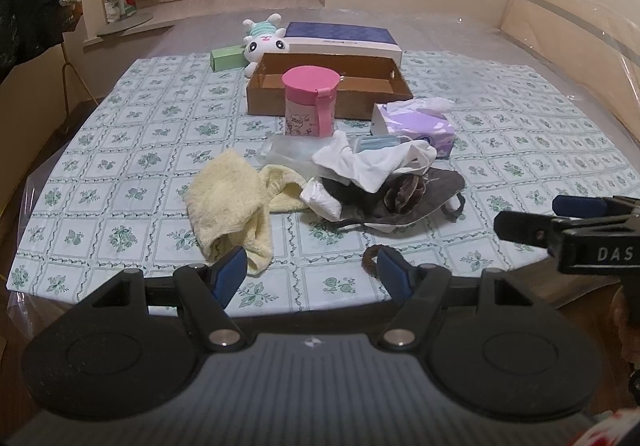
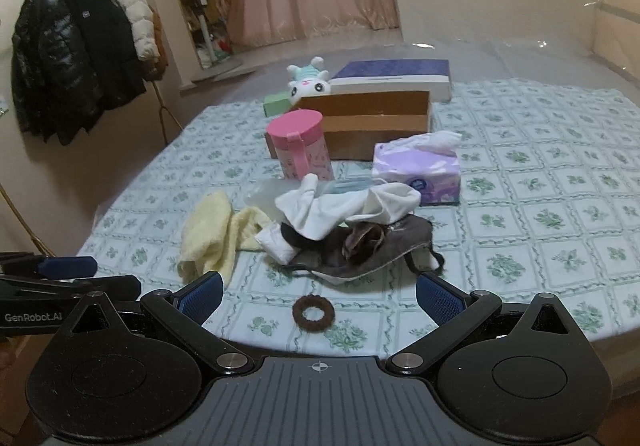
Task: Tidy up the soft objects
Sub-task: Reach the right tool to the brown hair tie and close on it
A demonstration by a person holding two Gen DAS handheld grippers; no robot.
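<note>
Soft objects lie heaped near the middle of the floral tablecloth [image 1: 132, 150], toward its near edge, and neither gripper touches any of them. The left gripper [image 1: 312, 270] hangs over the near edge with its jaws spread wide and nothing between them; its blue pads [image 1: 230, 272] frame bare cloth. The right gripper [image 2: 318, 292] also stands wide open and empty over the near edge, just beside the left one.

A brown hair tie [image 2: 308, 313] lies flat on the cloth closest to the near edge, between the right gripper's fingers in that camera's view but apart from them. Just beyond it sits the heap: a grey face mask [image 2: 376, 250] with dark straps at the bottom, a white cloth [image 2: 344, 208] draped over it, a small white folded pad [image 2: 276, 244] at its left side, and a blue mask [image 1: 380, 144] peeking out behind the white cloth. A crumpled yellow towel [image 1: 228, 202] lies to the left of the heap, touching it.

Farther in, a pink lidded cup [image 1: 310, 102] stands upright, with a purple tissue pack [image 1: 416, 126] to its right. Behind both is an open cardboard box [image 1: 328, 84], empty as far as can be seen. Toward the far edge rest a white bunny plush [image 1: 266, 40], a green box [image 1: 226, 58] and a blue-topped flat box [image 1: 344, 36].
</note>
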